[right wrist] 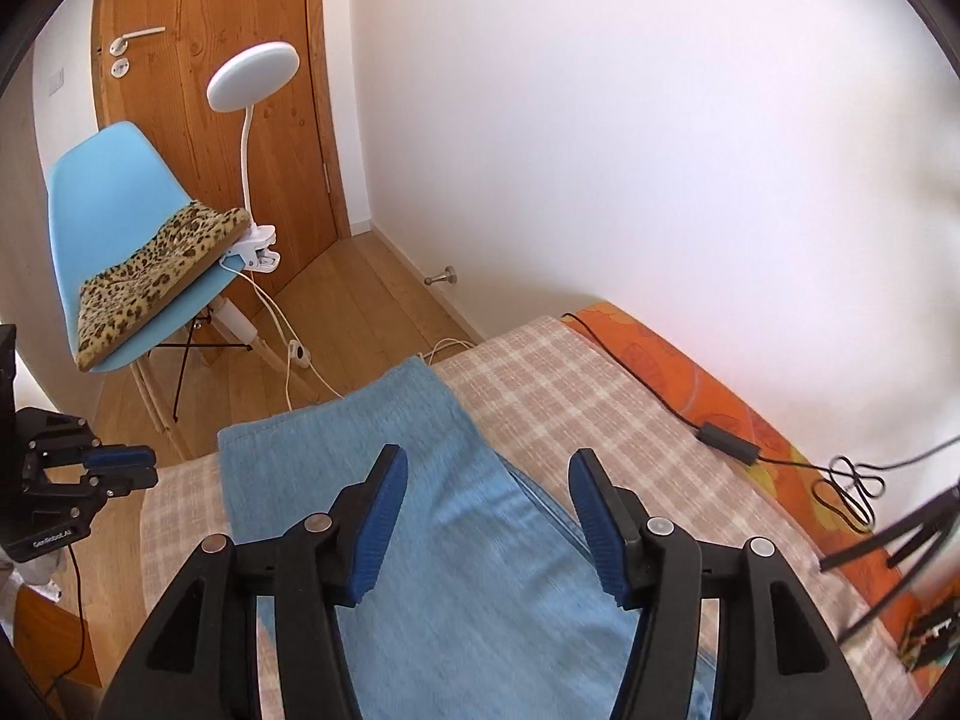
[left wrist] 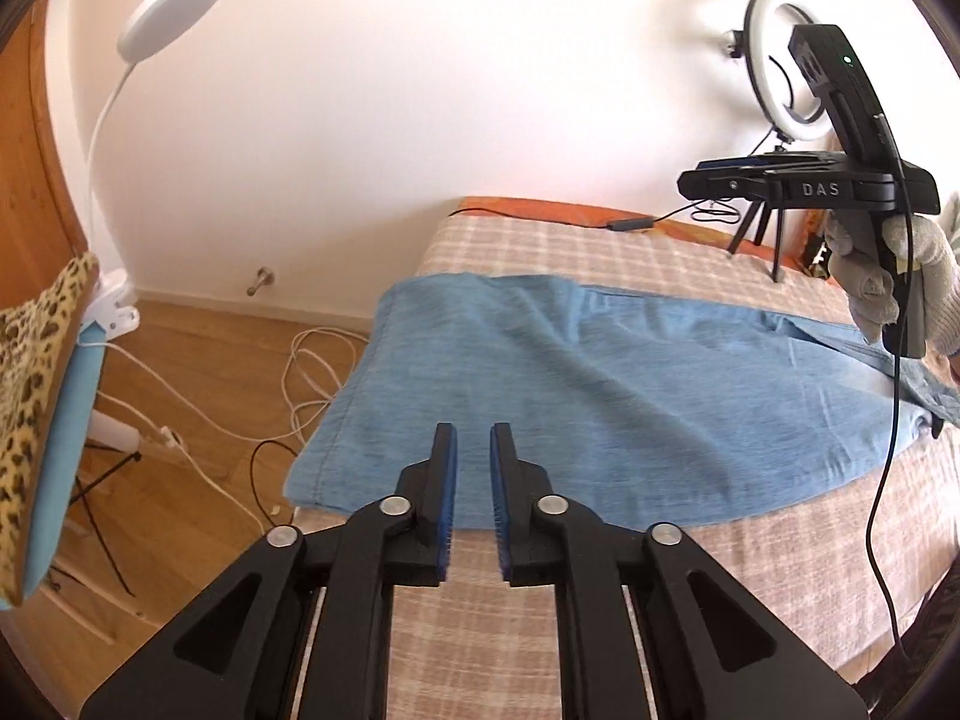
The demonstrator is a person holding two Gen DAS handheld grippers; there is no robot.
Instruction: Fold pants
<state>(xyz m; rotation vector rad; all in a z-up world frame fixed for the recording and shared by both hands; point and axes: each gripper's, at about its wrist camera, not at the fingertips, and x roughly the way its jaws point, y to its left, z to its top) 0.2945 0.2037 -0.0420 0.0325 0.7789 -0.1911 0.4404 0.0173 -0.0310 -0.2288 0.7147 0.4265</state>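
Note:
Light blue pants (left wrist: pixel 600 384) lie flat on a checked bedspread (left wrist: pixel 510 618), legs together, hems toward the bed's left end. My left gripper (left wrist: pixel 474 438) hovers above the near hem edge, its jaws a small gap apart and empty. My right gripper (right wrist: pixel 486 462) is wide open and empty, above the pants (right wrist: pixel 450 540) near their far edge. The right gripper also shows at the right in the left wrist view (left wrist: pixel 810 186), held in a gloved hand (left wrist: pixel 900 276). The left gripper shows at the left edge of the right wrist view (right wrist: pixel 135 465).
A blue chair (right wrist: pixel 102 210) with a leopard cushion (right wrist: pixel 162 264) and clip lamp (right wrist: pixel 252 78) stands left of the bed on a wooden floor with cables (left wrist: pixel 300 372). A ring light on a tripod (left wrist: pixel 774 60) and a black cable (right wrist: pixel 720 438) sit on the bed's far side.

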